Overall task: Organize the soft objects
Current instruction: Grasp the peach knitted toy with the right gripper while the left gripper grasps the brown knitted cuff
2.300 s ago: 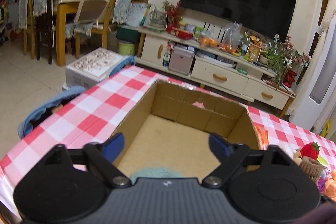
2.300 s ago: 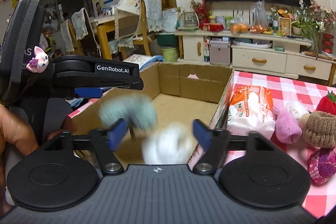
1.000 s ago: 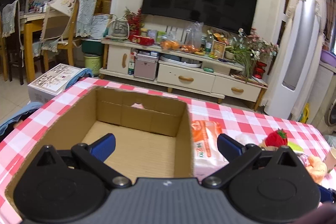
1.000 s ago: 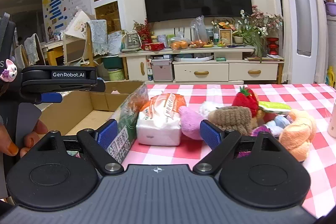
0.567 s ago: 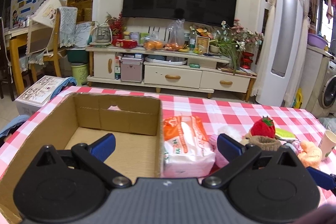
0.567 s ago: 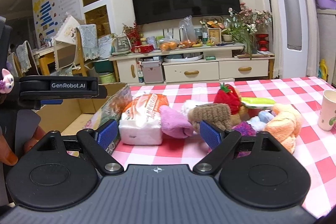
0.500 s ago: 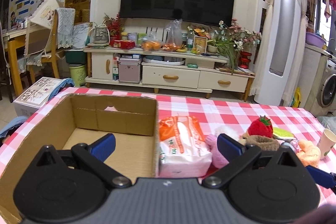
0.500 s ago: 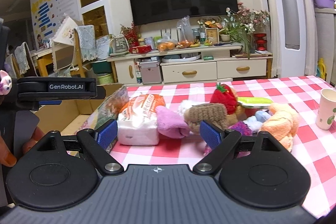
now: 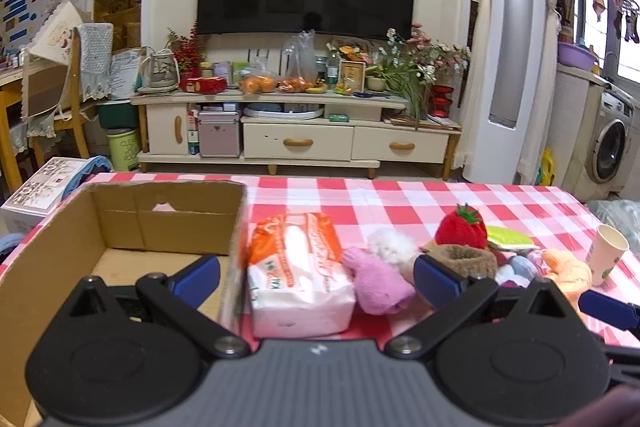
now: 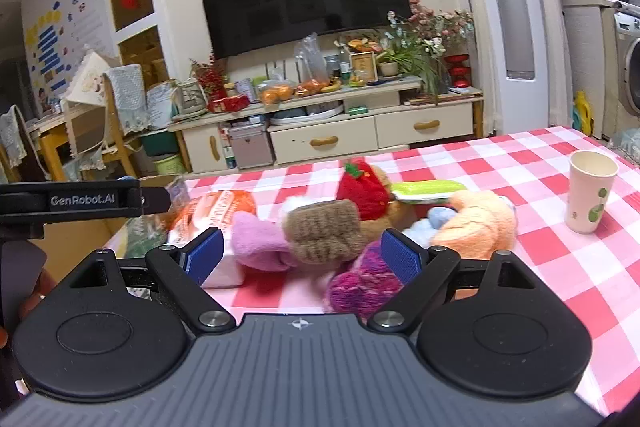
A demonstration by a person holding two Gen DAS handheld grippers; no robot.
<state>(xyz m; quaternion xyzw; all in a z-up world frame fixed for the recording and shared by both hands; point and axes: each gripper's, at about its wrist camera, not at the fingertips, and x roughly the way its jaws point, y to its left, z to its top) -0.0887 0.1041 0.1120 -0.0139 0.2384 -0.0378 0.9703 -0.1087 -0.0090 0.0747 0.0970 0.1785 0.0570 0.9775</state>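
Observation:
An open cardboard box (image 9: 60, 239) stands at the left of the checked table. Beside it lies an orange-and-white tissue pack (image 9: 298, 275), then a pink sock (image 9: 378, 283), a white fluffy ball (image 9: 390, 247), a brown knitted cuff (image 10: 324, 227), a red plush strawberry (image 10: 362, 195), a purple knitted item (image 10: 364, 287), a pale blue soft item (image 10: 430, 223) and an orange plush (image 10: 474, 223). My left gripper (image 9: 316, 277) is open, low in front of the tissue pack. My right gripper (image 10: 302, 255) is open, close to the brown cuff and pink sock, holding nothing.
A paper cup (image 10: 590, 197) stands on the table (image 10: 560, 267) at the right. A green flat item (image 10: 426, 189) lies behind the toys. The left gripper's body (image 10: 80, 203) shows at the right wrist view's left edge. Beyond the table is a TV stand (image 9: 296, 131).
Both grippers have swung right, away from the box toward the pile of soft things. The right gripper has come closer to the brown cuff and purple item. Both remain open.

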